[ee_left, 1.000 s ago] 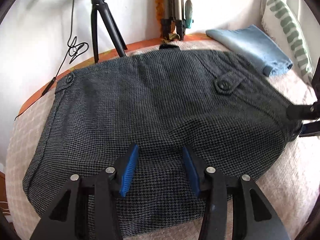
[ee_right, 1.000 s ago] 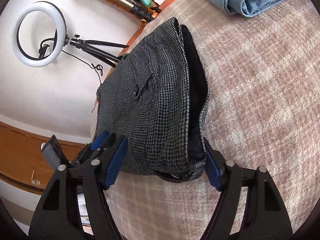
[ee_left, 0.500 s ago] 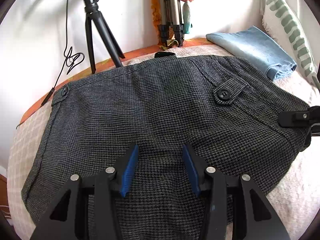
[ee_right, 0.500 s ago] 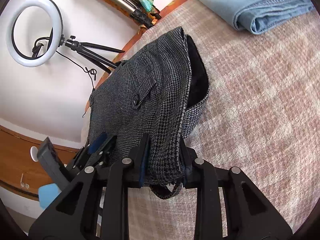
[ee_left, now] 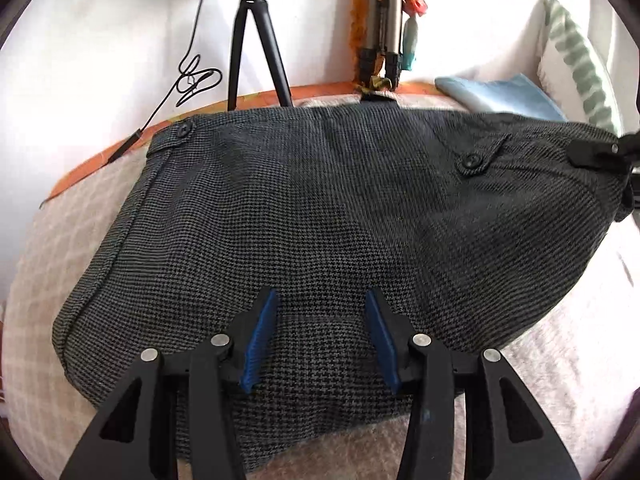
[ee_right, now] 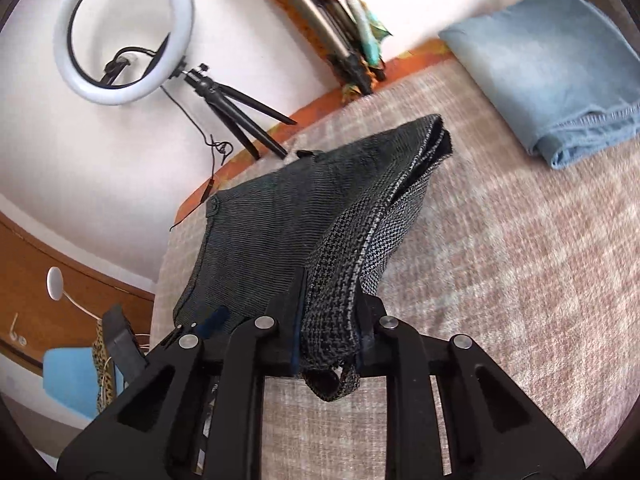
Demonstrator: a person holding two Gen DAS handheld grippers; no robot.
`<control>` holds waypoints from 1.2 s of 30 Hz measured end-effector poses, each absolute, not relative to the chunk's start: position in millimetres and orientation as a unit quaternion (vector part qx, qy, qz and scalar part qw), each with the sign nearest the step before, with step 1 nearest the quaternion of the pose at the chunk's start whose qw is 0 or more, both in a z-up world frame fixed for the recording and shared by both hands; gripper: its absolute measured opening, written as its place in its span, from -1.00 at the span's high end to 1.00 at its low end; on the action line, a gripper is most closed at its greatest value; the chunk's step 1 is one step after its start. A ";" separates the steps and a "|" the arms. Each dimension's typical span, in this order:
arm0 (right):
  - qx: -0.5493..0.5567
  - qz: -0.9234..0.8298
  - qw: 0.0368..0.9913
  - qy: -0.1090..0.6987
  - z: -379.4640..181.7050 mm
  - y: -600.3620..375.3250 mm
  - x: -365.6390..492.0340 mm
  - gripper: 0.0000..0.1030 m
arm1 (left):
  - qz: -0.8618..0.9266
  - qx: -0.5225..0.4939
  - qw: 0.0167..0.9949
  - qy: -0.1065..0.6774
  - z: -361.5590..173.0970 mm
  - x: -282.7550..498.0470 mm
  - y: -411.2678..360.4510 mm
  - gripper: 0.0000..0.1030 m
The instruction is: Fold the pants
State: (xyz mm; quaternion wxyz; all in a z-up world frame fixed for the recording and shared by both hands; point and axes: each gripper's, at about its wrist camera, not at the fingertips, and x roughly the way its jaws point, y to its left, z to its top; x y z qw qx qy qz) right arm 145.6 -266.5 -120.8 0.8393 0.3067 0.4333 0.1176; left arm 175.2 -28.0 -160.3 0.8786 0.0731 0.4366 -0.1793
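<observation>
Since half a second ago the right end of the pants (ee_left: 320, 216) has risen off the bed (ee_left: 80, 264), so the waistband now runs level across the left wrist view and hides more of the folded jeans (ee_left: 504, 94) behind it. The left gripper (ee_left: 320, 336) hovers over the near hem with its blue pads (ee_left: 260, 340) set wide apart, gripping nothing. Bare blanket lies open to the left of the pants and along the near edge.

The right gripper (ee_right: 330, 340) is clamped on the waistband corner of the pants (ee_right: 280, 232), the cloth bunched between its narrow jaws and a belt loop hanging below. To its right the bed (ee_right: 500, 280) is open blanket as far as the jeans (ee_right: 560, 76) at the far right corner.

Only the right wrist view shows the ring light (ee_right: 124, 32); both show its one tripod (ee_left: 256, 40). Two buttons are visible on the pants in the left view: one pair of pants, one pair of jeans.
</observation>
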 end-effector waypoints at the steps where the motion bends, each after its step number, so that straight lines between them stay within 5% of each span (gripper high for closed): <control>1: 0.303 0.119 0.841 0.431 -115.8 -263.2 146.3 0.64 | -0.180 0.063 0.882 0.432 -155.0 174.4 -22.8 0.15; 20: 0.103 0.166 0.881 0.432 -52.9 -90.5 189.5 0.69 | -0.076 -0.054 0.917 0.387 -102.5 153.4 141.0 0.15; 36: -0.060 0.209 0.842 0.493 -140.4 96.4 223.3 0.73 | -0.002 -0.115 0.919 0.377 -100.8 156.1 232.7 0.15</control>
